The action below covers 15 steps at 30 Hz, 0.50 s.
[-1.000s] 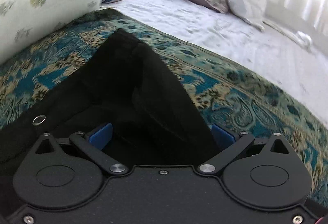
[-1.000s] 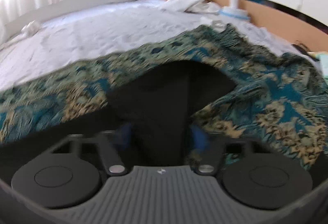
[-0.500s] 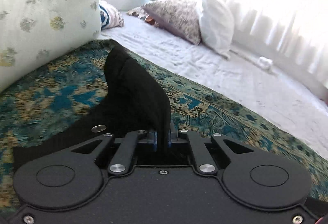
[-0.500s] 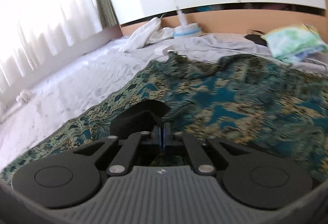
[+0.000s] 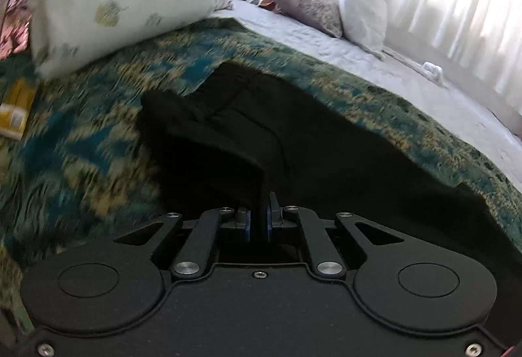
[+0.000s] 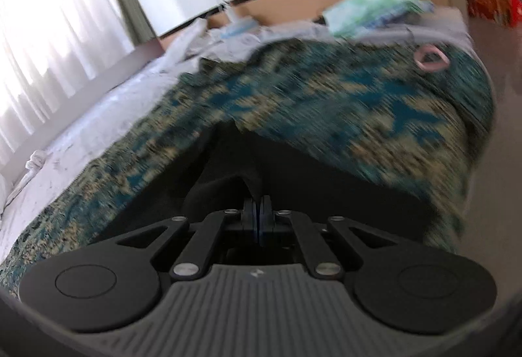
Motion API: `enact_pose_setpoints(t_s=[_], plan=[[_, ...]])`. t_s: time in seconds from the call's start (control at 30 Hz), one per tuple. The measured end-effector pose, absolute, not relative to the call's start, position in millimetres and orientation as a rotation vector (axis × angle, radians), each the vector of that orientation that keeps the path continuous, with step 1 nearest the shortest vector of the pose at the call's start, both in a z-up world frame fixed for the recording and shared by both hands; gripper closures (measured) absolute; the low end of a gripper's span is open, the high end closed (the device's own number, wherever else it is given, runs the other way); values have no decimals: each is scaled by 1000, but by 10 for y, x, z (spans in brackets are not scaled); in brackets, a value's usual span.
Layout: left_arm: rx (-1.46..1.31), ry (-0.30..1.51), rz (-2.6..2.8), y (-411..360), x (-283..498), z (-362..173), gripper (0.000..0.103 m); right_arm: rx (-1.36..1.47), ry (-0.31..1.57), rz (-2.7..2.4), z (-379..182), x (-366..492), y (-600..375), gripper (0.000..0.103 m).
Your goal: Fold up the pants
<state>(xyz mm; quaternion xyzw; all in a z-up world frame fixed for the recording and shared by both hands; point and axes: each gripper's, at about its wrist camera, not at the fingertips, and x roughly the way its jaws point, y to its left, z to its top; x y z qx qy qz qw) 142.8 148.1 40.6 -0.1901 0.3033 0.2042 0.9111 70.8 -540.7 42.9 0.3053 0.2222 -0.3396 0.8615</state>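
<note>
Since a moment ago both grippers have swung across the bed, dragging the black pants (image 5: 293, 141) with them — the cloth now lies spread over the teal patterned blanket (image 5: 81, 135). The left gripper (image 5: 259, 220) is clenched on a raised fold of the pants; the right gripper (image 6: 259, 220) pinches another edge — both views blur.

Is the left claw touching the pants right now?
Touching. The left wrist view shows the left claw shut on a fold of the black pants.
</note>
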Motion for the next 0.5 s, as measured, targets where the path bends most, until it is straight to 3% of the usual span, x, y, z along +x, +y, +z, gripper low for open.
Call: enact_pose_setpoints(t_s=[0.5], plan=[[-338,624,419,1489,1208,379,94,707,430,-708,250,153,-5462,99]])
